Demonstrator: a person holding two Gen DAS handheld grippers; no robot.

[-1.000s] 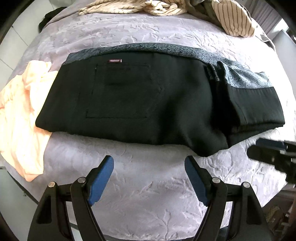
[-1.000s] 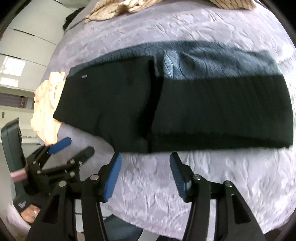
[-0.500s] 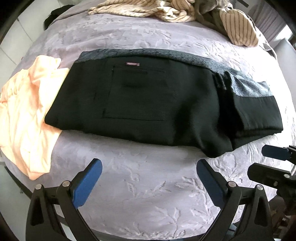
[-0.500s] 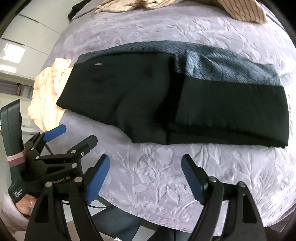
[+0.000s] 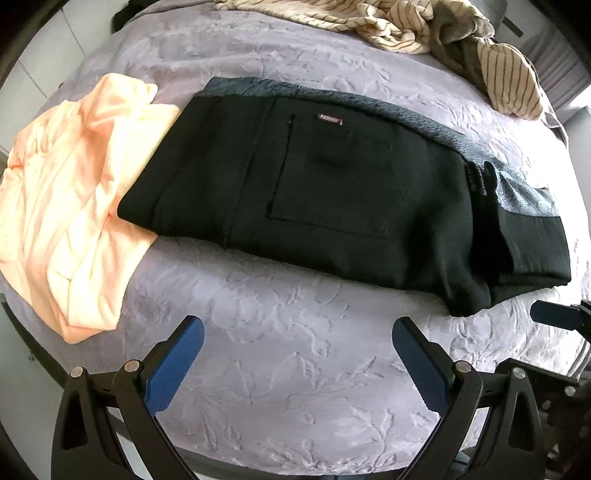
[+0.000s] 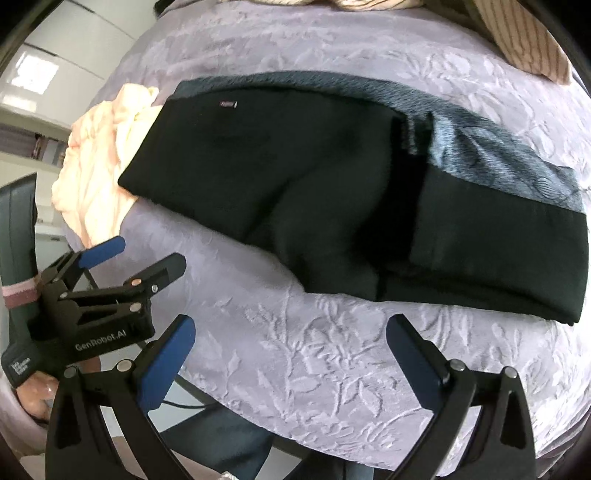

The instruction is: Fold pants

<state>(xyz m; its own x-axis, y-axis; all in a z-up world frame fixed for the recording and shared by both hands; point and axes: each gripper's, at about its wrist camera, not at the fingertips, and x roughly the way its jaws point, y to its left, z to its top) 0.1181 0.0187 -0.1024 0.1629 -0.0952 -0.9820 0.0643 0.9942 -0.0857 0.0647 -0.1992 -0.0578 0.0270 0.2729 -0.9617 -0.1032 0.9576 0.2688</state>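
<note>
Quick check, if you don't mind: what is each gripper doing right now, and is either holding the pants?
Left gripper: open, holding nothing, short of the black pants.
Right gripper: jaws opening, nothing between them, pants not held.

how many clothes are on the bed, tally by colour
black: 1, the folded pants
peach: 1, a crumpled garment beside the pants
cream striped: 1 heap at the far edge; how many pieces are in it cannot be told
total: 3
</note>
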